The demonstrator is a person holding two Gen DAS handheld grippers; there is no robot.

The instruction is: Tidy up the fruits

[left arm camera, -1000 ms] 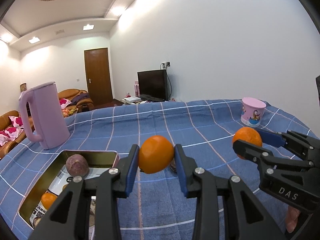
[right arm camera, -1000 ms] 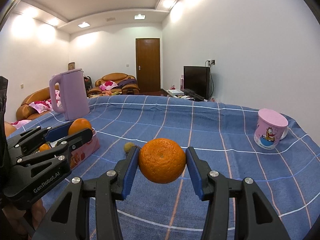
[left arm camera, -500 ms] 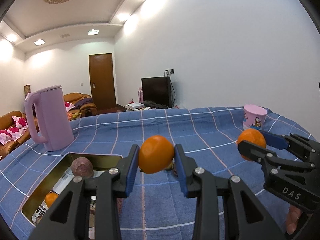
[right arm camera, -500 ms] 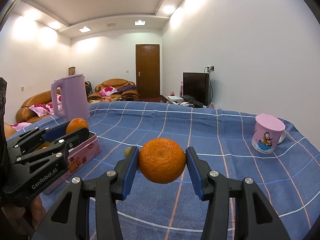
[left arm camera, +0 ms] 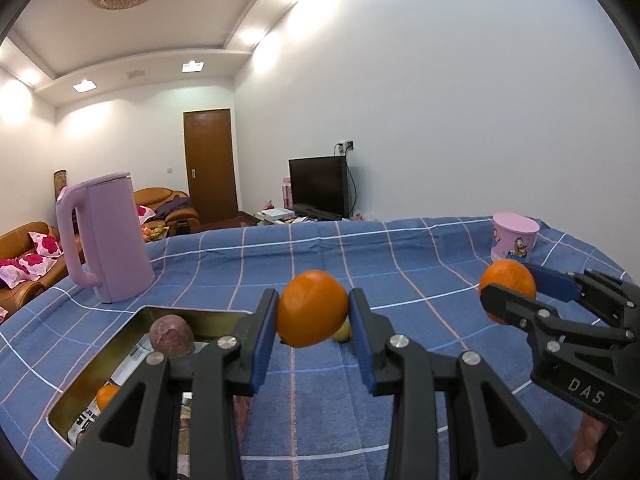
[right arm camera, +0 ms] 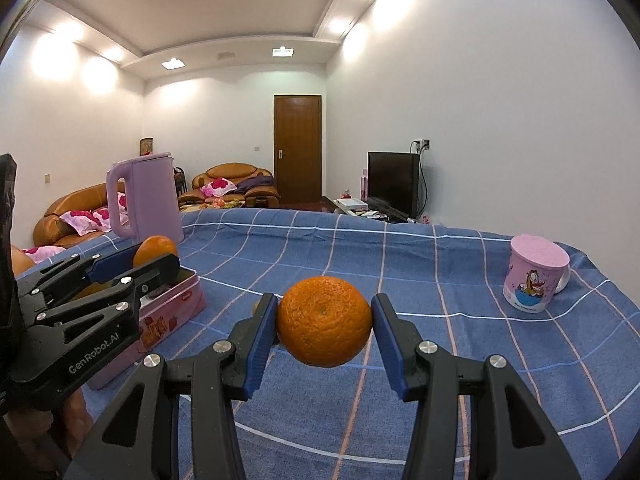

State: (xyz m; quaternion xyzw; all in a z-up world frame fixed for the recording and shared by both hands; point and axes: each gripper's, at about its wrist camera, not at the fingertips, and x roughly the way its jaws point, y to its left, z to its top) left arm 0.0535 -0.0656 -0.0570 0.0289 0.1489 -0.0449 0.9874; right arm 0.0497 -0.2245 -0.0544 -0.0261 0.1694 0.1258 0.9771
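Observation:
My left gripper (left arm camera: 313,316) is shut on an orange (left arm camera: 312,314), held above the blue checked cloth just right of an open tin box (left arm camera: 80,392). The tin holds a purple passion fruit (left arm camera: 171,335) and a small orange (left arm camera: 107,396). My right gripper (right arm camera: 324,322) is shut on a second orange (right arm camera: 324,321), held above the cloth; it also shows at the right of the left wrist view (left arm camera: 507,285). A small yellow-green fruit (left arm camera: 342,332) lies on the cloth behind the left fingers. The left gripper and its orange (right arm camera: 155,249) show at left in the right wrist view, over the pink tin (right arm camera: 172,316).
A lilac kettle (left arm camera: 108,240) stands behind the tin. A pink cartoon mug (right arm camera: 534,280) stands at the far right of the table. Sofas, a door and a TV are beyond the table's far edge.
Both grippers have risen and tilted slightly with their oranges still held. The table contents have not moved.

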